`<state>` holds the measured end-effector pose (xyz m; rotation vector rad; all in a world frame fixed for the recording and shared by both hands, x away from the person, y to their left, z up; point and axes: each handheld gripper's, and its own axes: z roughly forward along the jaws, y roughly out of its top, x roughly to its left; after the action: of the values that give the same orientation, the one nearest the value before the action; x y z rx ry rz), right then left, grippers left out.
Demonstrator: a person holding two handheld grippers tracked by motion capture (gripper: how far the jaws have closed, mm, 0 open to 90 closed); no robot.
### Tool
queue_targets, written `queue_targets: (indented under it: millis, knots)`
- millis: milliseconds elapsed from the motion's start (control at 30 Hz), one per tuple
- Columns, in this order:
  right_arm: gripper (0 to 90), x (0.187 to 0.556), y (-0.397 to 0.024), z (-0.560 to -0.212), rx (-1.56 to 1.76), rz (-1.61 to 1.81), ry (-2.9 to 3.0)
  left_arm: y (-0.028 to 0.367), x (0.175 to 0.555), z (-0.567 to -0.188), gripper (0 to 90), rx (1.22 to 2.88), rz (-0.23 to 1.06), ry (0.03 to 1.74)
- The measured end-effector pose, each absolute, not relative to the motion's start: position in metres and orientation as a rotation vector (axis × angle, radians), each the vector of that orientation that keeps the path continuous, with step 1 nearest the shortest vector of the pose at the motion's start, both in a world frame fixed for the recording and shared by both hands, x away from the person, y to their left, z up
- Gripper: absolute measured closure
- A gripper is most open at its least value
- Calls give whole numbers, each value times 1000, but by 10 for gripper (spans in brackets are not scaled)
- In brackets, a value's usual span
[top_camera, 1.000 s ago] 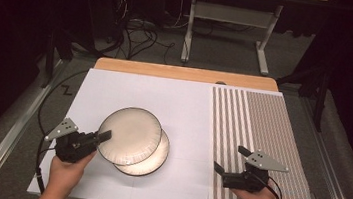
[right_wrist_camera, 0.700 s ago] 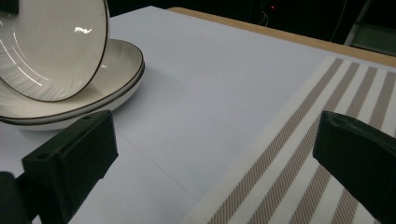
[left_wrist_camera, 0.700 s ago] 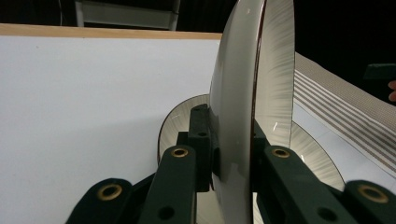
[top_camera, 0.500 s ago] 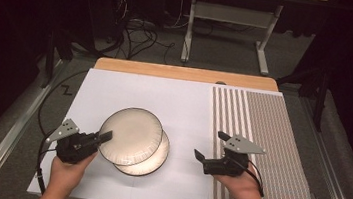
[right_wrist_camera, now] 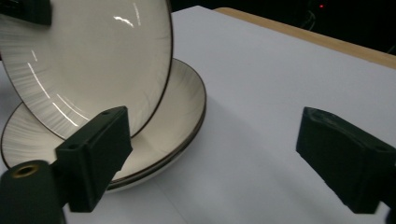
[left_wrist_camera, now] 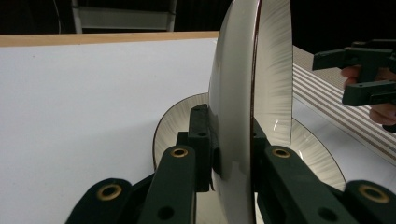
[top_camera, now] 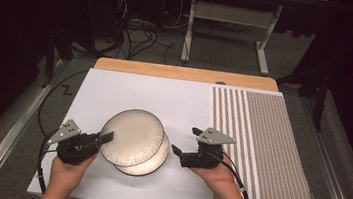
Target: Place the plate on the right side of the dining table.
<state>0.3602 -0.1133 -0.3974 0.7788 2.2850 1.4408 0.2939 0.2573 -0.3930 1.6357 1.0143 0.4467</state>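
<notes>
The left gripper [top_camera: 106,137] was clamped on the tilted, dark-rimmed cream ceramic plate [top_camera: 132,136], half lifted; the right gripper [top_camera: 184,143], jaws apart and closing, had yet to grasp the lower plate [top_camera: 157,160].

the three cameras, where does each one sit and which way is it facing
high view: above the person's side, looking forward and down on the table; forearms and both grippers show.
left gripper view: on the left gripper, looking along jaws clamped on the upper plate.
right gripper view: on the right gripper, jaws apart, facing the plates.
shared: all show the lower plate.
</notes>
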Motion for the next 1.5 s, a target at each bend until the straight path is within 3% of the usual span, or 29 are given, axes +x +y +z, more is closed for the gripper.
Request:
queue_targets:
  millis: [467, 500, 1000, 1500]
  knots:
    - [242, 369, -79, -400, 773, 1506, 2318, 258, 295, -393, 804, 1637, 446, 1021]
    - [298, 370, -74, -399, 772, 1519, 2320, 258, 295, -393, 804, 1637, 448, 1019]
    - [585, 373, -58, -405, 787, 1548, 2342, 258, 295, -394, 802, 1644, 440, 1009]
    - [728, 380, -59, -410, 884, 1615, 2352, 257, 294, -394, 801, 1648, 453, 998]
